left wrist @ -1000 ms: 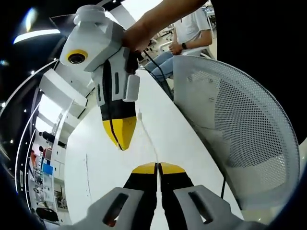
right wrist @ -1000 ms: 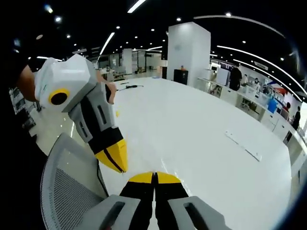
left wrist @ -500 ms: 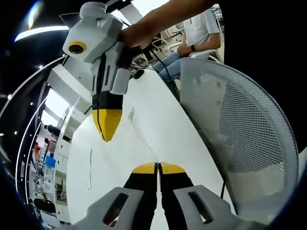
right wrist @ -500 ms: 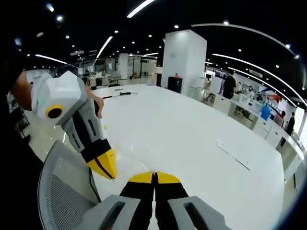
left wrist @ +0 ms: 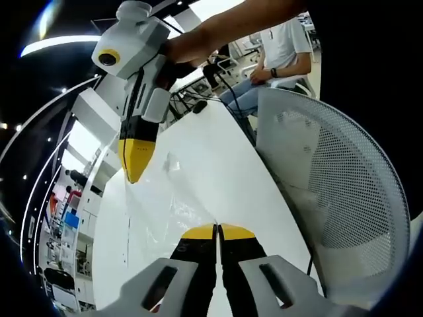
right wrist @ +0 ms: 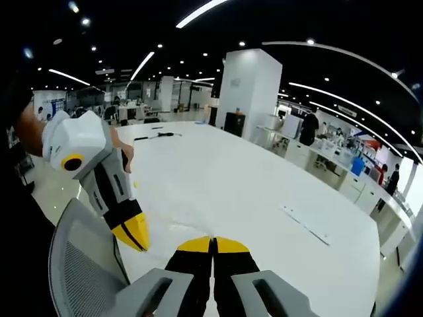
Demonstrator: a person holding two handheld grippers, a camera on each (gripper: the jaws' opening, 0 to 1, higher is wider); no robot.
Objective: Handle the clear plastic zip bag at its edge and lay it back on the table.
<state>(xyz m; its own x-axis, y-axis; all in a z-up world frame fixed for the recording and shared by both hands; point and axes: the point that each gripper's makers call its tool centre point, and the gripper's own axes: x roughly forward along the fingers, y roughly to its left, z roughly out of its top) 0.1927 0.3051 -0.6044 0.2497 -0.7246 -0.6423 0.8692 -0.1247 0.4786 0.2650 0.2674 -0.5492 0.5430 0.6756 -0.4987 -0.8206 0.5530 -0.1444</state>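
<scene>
Jaws on both grippers are pressed tight together, each pinching an edge of the clear plastic bag [left wrist: 173, 205], which hangs stretched between them above the white table [left wrist: 225, 165]. Seen from the left gripper view, the left gripper [left wrist: 217, 229] holds the near edge at its yellow tips, while the right gripper [left wrist: 134, 173] enters from above with its tip at the far edge. Compared with a second ago, the two grippers now stand farther apart: the right one has swung away and up the view, and the film between them, barely readable then, now shows as a crinkled, glinting sheet pulled taut. In the right gripper view the right gripper [right wrist: 213, 243] clamps at the bottom of the picture and the left gripper [right wrist: 140, 246] has slid off to the side, beside the mesh chair back [right wrist: 82, 264]; the bag is only a faint shimmer [right wrist: 173, 232] between the tips there. A seated person [left wrist: 281, 46] is visible past the table's far end.

The widening reads as the bag being spread flat in the air, the handling part largely done. What seems left is to lower both edges evenly onto the table and let go; uneven lowering could fold the thin film under itself.
</scene>
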